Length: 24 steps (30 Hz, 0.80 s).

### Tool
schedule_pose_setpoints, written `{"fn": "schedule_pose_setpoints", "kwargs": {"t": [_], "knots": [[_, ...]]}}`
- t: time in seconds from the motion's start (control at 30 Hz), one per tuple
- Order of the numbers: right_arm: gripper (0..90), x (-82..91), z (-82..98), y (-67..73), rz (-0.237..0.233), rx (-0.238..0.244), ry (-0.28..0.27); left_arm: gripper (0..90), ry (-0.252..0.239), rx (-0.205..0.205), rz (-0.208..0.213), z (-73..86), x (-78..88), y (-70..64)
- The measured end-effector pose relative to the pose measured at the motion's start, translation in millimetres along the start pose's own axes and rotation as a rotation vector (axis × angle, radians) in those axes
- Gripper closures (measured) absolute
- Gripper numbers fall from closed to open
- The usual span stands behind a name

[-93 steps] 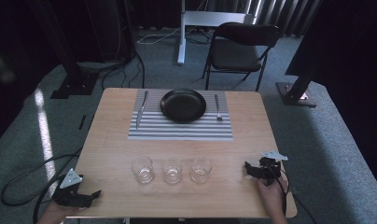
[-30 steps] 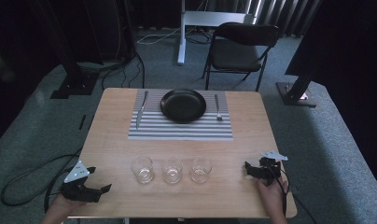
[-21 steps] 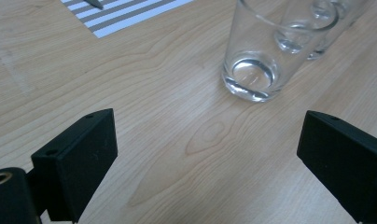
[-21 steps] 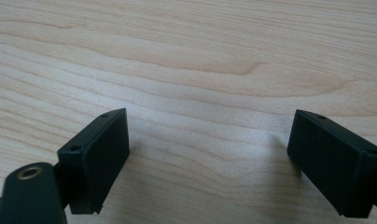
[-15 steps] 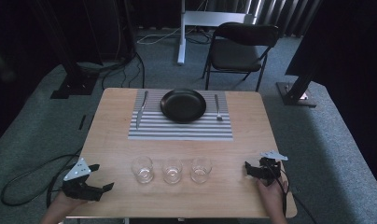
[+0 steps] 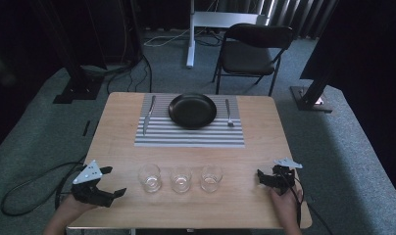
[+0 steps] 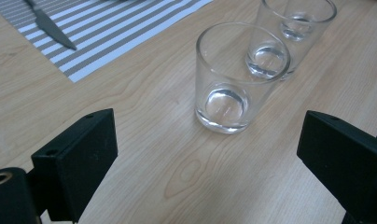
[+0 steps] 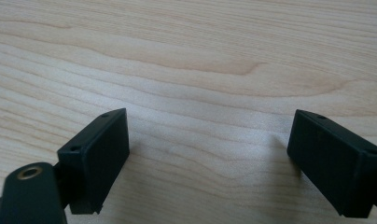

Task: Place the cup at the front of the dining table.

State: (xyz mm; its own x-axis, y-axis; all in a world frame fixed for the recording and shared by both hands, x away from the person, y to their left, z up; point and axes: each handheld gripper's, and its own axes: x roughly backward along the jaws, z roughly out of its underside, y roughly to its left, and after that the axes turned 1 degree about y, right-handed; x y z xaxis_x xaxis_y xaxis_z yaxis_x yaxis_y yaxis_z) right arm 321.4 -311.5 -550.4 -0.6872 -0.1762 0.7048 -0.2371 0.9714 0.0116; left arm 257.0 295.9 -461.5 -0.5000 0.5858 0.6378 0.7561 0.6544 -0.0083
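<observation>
Left gripper [image 6: 113,182] at lower left, jaws spread and empty, just closing slightly, near leftmost glass [image 6: 150,177]; right gripper [image 6: 262,176] spread too.

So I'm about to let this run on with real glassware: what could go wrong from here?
The three glasses stand close in a row, so as the open left gripper closes in on the nearest glass, a finger could bump the middle glass beside it. The glass is smooth and clear, so a shallow grip may slip or tip it.
</observation>
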Motion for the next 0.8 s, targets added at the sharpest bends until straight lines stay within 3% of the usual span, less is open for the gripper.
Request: {"fn": "schedule_pose_setpoints", "kwargs": {"t": [0.1,0.4,0.53,0.8], "knots": [[12.2,0.0,0.0,0.0,0.000,0.000,0.000,5.4,0.003,-0.010,-0.001,-3.1,-1.8,-0.8],[12.2,0.0,0.0,0.0,0.000,0.000,0.000,5.4,0.006,-0.046,0.046,-20.2,-11.3,-6.5],[12.2,0.0,0.0,0.0,0.000,0.000,0.000,5.4,0.005,-0.057,0.043,-23.9,-13.5,-7.7],[12.2,0.0,0.0,-0.1,0.000,0.001,0.000,7.1,0.011,-0.100,0.075,-40.6,-28.1,-15.7]]}}
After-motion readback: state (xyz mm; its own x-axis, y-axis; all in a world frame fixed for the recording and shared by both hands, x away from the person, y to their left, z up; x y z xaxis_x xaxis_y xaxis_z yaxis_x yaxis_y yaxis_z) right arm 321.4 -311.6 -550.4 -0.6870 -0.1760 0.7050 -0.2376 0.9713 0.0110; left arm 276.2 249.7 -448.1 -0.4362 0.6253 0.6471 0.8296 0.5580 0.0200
